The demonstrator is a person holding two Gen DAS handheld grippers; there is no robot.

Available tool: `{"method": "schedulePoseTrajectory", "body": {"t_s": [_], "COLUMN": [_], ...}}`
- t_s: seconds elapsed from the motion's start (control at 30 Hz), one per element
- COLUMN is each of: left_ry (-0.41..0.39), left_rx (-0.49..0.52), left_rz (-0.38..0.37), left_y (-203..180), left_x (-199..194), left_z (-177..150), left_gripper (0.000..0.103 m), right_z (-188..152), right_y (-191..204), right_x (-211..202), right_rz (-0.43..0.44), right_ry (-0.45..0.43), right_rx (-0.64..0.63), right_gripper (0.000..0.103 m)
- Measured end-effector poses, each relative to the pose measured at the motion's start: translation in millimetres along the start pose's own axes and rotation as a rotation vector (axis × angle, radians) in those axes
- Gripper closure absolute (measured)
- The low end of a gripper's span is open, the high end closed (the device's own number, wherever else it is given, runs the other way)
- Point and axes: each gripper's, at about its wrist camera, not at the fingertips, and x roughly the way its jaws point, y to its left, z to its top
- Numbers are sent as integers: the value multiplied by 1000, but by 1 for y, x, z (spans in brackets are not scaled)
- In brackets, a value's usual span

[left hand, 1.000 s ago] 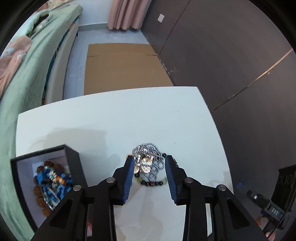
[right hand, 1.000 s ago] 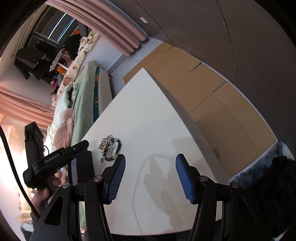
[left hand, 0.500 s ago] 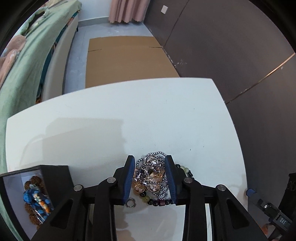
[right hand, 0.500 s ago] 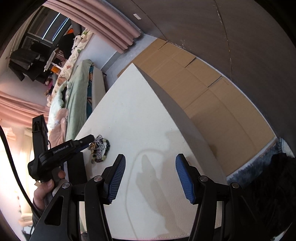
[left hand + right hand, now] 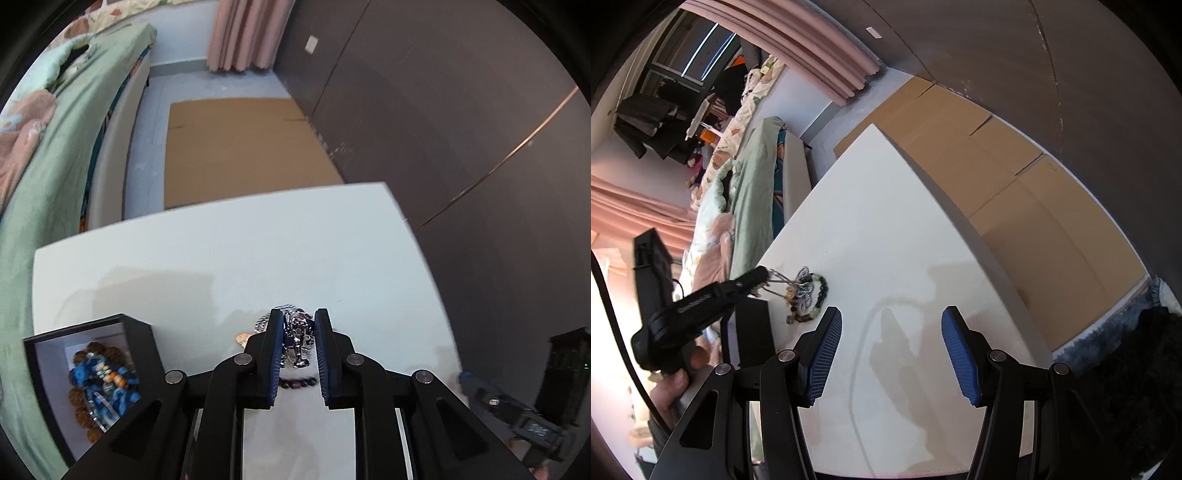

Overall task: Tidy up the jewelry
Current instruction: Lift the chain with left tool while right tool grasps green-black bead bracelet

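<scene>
My left gripper point(image 5: 298, 325) is shut on a tangle of silver chain jewelry point(image 5: 297, 341) and lifts it off the white table point(image 5: 221, 266). In the right wrist view the chains point(image 5: 783, 282) stretch from the left gripper point(image 5: 764, 275) down to the pile point(image 5: 805, 295). A dark and green bead bracelet point(image 5: 820, 295) lies on the table under it; it also shows in the left wrist view point(image 5: 297, 384). A black jewelry box point(image 5: 92, 376) with blue and brown beads inside stands to the left. My right gripper point(image 5: 890, 354) is open and empty above the table.
A bed with green bedding point(image 5: 55, 166) runs along the left. Flat cardboard point(image 5: 240, 147) lies on the floor beyond the table. A dark wall point(image 5: 461, 129) stands to the right. A grey rug point(image 5: 1108, 332) lies off the table's right edge.
My left gripper closed on the silver chains and rose with them, pulling them up from the pile. The right gripper held nearly still.
</scene>
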Motion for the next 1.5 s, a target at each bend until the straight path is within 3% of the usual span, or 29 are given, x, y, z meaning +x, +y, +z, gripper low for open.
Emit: {"method": "schedulePoseTrajectory", "body": {"t_s": [0.37,0.9,1.17,1.4,1.47,1.5], "left_ry": [-144,-368,-436,-458,-452,-442], "left_rx": [20,37,64,64,57,52], "left_rz": [-73,-119,-116,-107,-104,-101], "left_y": [-9,-13,-20,-17,-16,-16], "left_x": [-81,-197,-232,-243,-240,-236], "left_z": [1,11,12,11,8,6], "left_gripper": [86,86,87,89,89,89], "right_z": [-3,13,21,13,11,10], "right_y": [23,65,84,108,117,118], "right_x": [0,47,82,108,108,108], "right_rz": [31,-55,-172,-336,-396,-403], "right_ry": [8,71,117,143,138,137], "right_rx": [-24,-99,-168,-303,-355,-369], "right_gripper": [46,47,57,63,70,82]}}
